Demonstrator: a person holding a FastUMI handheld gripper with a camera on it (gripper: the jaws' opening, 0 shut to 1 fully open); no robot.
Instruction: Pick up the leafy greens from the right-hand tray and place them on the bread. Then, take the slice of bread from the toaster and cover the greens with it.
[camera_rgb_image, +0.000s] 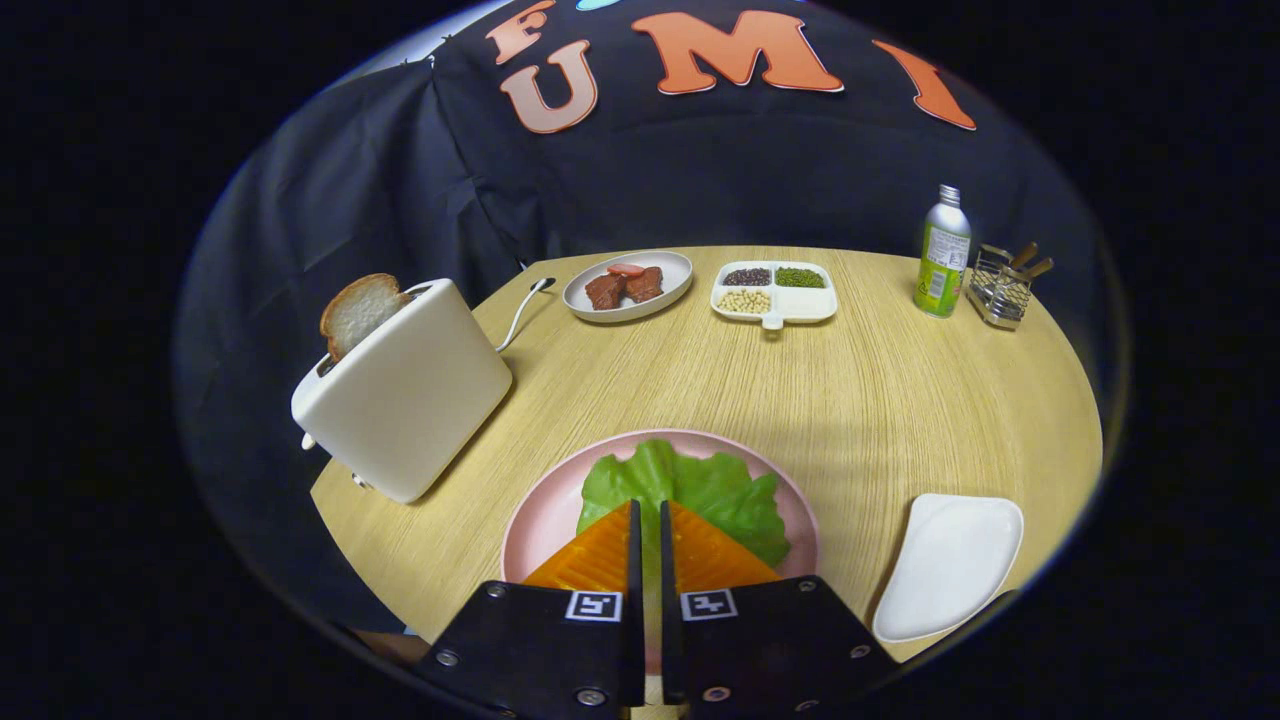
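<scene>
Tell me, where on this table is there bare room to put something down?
The widest bare stretch of table lies between the pink plate with the leafy greens and the far dishes: the meat plate and divided tray. The empty white tray is free too. It is crowded around the toaster and the gripper, whose fingers are nearly closed above the greens.

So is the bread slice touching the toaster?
Touching. The gripper view shows the bread slice sitting in the slot of the toaster, its lower part inside.
</scene>
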